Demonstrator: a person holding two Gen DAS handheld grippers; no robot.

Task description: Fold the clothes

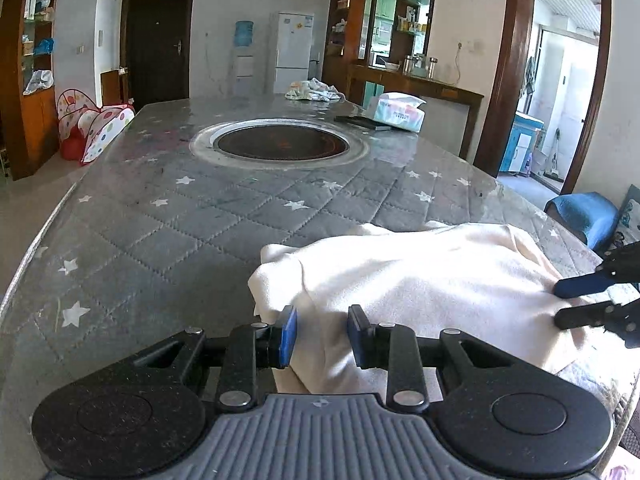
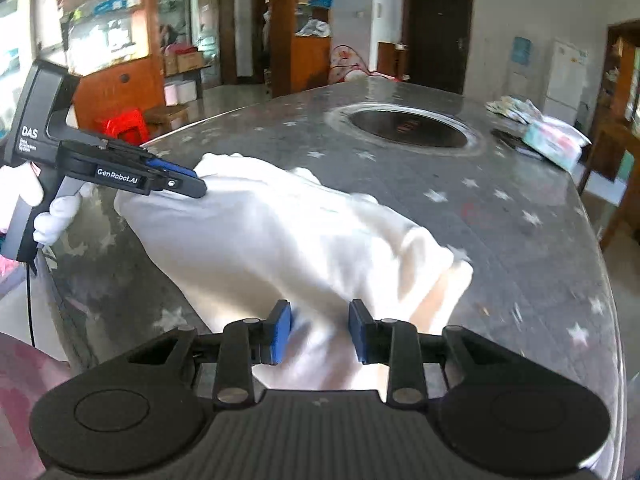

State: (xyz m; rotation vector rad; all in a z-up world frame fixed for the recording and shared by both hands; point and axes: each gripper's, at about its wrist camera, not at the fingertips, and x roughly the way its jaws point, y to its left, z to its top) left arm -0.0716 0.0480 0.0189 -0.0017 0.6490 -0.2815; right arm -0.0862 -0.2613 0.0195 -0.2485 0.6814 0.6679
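Near the front edge of the surface (image 1: 160, 216), toward its right-hand corner in my left view, the white garment (image 1: 420, 280) lies bunched, one end lifted. My left gripper (image 1: 322, 334) has a fold of it between its fingers, part-closed and apparently pinching; my right gripper (image 2: 320, 332) looks the same at the opposite end. I judge I'm mid-fold, carrying cloth across. Next I need both ends kept taut and laid down squarely.

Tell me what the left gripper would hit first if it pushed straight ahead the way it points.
The left gripper already has the white garment between its pads, so it would meet that cloth at once. Beyond it lies the quilted table cover; depth there is unclear.
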